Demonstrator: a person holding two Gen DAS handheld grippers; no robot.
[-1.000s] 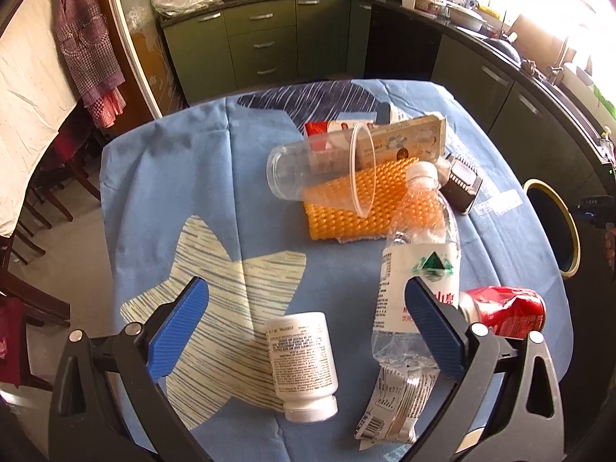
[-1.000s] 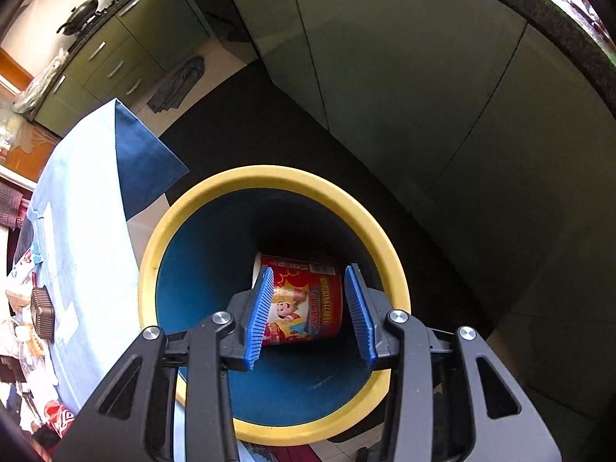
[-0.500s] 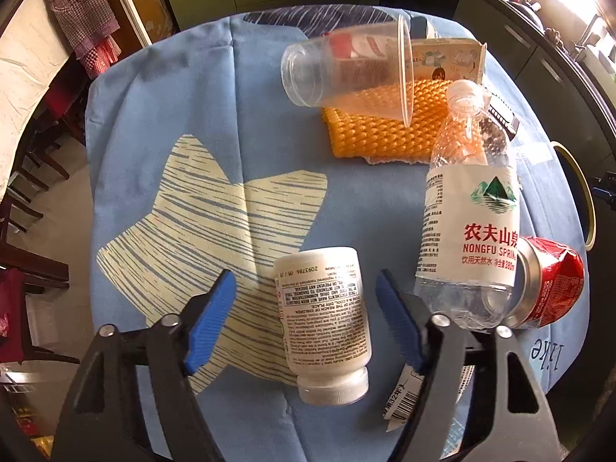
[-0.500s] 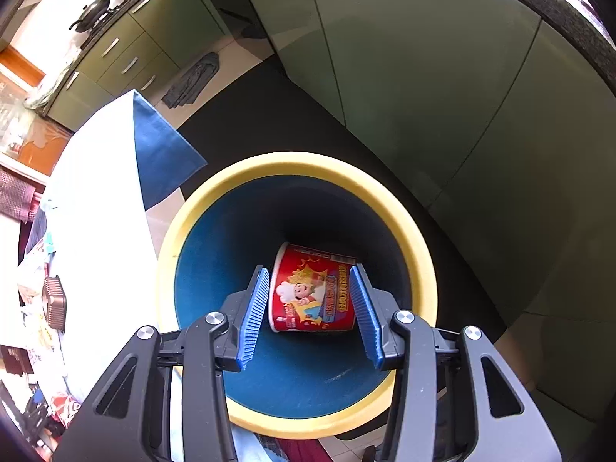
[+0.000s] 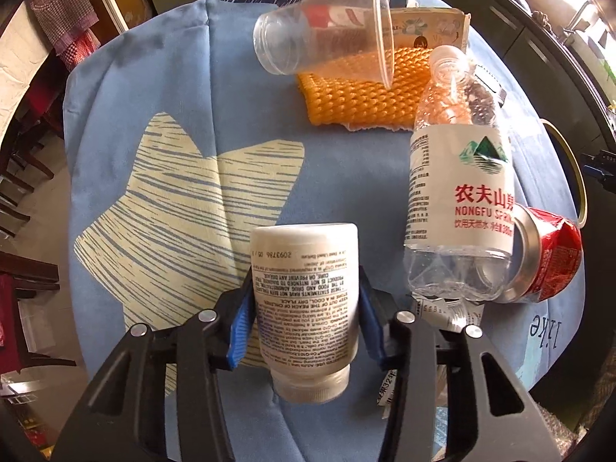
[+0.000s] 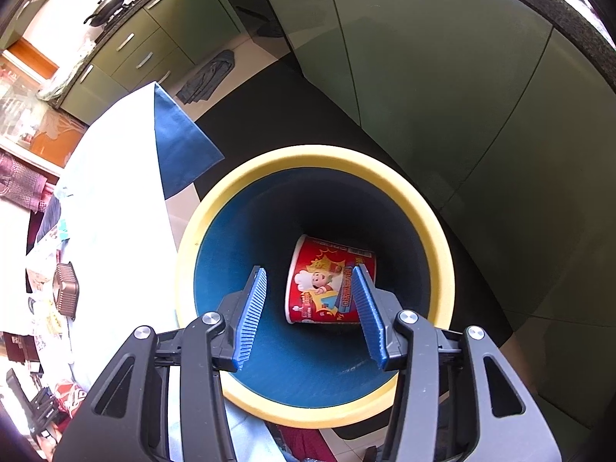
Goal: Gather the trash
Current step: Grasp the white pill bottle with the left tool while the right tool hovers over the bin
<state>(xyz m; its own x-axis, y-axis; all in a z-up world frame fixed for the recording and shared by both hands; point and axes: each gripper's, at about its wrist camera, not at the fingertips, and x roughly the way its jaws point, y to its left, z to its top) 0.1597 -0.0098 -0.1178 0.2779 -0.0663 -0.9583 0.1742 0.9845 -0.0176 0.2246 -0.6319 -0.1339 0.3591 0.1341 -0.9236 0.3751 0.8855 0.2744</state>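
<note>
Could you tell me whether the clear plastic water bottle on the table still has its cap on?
No, the cap is off. The water bottle lies on the blue tablecloth with its bare threaded neck open.

Your left gripper (image 5: 304, 319) is closing around the white pill bottle (image 5: 304, 288), and its blue pads hide the bottle's sides, so you cannot tell whether they touch yet. The water bottle (image 5: 460, 200) covers part of the crushed red can (image 5: 546, 258) and most of the wrapper (image 5: 442, 312) beneath it. Your right gripper's pad (image 6: 365, 315) cuts across one edge of the noodle cup (image 6: 327, 285) lying in the bin (image 6: 308, 158). The bin's near rim vanishes behind the gripper's black arms.
</note>
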